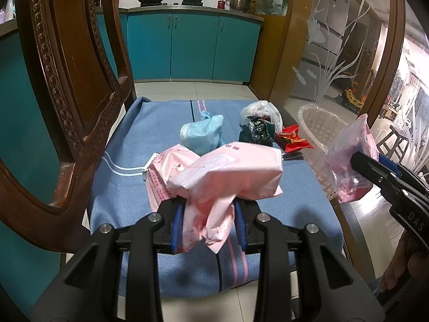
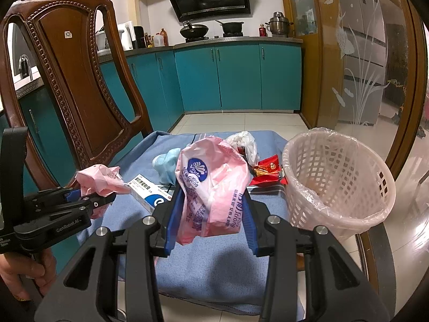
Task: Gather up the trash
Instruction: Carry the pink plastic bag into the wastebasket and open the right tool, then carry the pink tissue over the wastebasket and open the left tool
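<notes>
My left gripper (image 1: 207, 214) is shut on a crumpled pink plastic wrapper (image 1: 228, 174) and holds it above the blue cloth (image 1: 128, 187); it also shows in the right wrist view (image 2: 99, 179). My right gripper (image 2: 210, 209) is shut on a pink Vinda tissue bag (image 2: 211, 185), also seen at the right of the left wrist view (image 1: 348, 158). On the cloth lie a light blue bag (image 1: 201, 134), a white bag with dark wrappers (image 1: 258, 123), a red snack wrapper (image 1: 292, 139) and a blue-white box (image 2: 146, 187). A pink lined bin (image 2: 337, 179) stands at right.
A carved wooden chair back (image 2: 67, 80) rises at the left. Teal kitchen cabinets (image 2: 222, 77) with pots stand behind. An etched glass partition (image 2: 362, 53) runs along the right. The tiled floor (image 2: 241, 120) lies beyond the cloth.
</notes>
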The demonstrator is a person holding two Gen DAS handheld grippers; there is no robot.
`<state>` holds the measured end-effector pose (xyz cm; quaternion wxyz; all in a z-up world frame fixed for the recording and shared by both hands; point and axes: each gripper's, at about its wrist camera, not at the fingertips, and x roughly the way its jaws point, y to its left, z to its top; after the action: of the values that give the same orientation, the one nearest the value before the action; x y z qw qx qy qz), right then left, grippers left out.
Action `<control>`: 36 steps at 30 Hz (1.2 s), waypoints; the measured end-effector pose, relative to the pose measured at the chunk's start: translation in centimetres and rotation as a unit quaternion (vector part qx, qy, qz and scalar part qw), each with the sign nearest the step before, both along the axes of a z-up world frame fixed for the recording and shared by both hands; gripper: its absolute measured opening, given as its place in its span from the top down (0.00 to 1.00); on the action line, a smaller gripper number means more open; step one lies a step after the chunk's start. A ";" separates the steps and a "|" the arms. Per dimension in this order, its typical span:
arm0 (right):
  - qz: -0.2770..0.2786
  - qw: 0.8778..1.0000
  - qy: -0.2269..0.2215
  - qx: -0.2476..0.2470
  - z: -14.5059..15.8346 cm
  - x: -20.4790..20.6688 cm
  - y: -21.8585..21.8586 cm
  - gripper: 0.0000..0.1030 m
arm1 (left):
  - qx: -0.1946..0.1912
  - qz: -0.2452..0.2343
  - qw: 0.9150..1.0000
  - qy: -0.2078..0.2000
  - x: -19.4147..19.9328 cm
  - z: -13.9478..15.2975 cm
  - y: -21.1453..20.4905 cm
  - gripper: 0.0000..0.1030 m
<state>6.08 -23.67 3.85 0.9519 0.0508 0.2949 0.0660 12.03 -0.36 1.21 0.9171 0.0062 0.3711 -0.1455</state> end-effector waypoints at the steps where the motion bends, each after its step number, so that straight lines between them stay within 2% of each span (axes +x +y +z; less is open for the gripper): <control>1: 0.000 1.000 0.000 0.000 0.0 0.0 0.0 0.60 | 0.000 0.000 1.000 0.000 0.0 0.0 0.0 0.69; 12: 0.002 1.000 0.003 -0.002 -0.2 0.1 0.0 0.60 | -0.001 0.000 1.000 0.004 0.1 -0.1 0.0 0.68; 14: -0.004 1.000 -0.008 -0.003 0.2 0.3 -0.6 0.60 | -0.002 0.000 1.000 0.003 0.0 -0.1 0.0 0.68; 17: -0.049 0.997 -0.049 -0.017 1.6 0.9 -2.9 0.59 | -0.002 0.001 1.000 0.005 0.1 -0.2 0.0 0.68; 19: -0.104 0.992 -0.067 -0.010 2.3 2.0 -6.2 0.59 | -0.003 0.002 1.000 0.005 0.1 -0.2 0.1 0.68; 23: -0.182 0.982 -0.051 0.007 1.3 4.8 -12.3 0.59 | -0.002 0.002 1.000 0.007 0.1 -0.3 0.1 0.68; 26: -0.216 0.976 -0.020 0.024 -0.5 6.3 -15.3 0.59 | -0.001 0.003 1.000 0.008 0.2 -0.4 0.0 0.68; 29: -0.225 0.974 -0.008 0.023 -1.1 6.8 -16.2 0.58 | -0.001 0.003 1.000 0.008 0.2 -0.4 -0.1 0.68; 30: -0.229 0.973 -0.007 0.021 -1.3 6.8 -16.3 0.49 | -0.001 0.002 1.000 0.008 0.2 -0.4 -0.1 0.68; 31: -0.232 0.973 -0.003 0.018 -1.5 6.9 -16.2 0.29 | 0.000 0.000 1.000 0.007 0.2 -0.4 -0.2 0.68; 33: -0.243 0.970 -0.001 0.015 -1.8 6.9 -16.3 0.11 | 0.003 -0.001 1.000 0.006 0.1 -0.4 -0.3 0.68; 36: -0.238 0.970 -0.022 0.043 -0.7 5.7 -16.5 0.11 | 0.006 -0.001 1.000 0.006 0.1 -0.5 -0.4 0.68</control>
<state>11.81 -40.21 3.18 0.9435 0.1589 0.2500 -0.1487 12.17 -0.77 0.71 0.9146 0.0110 0.3777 -0.1441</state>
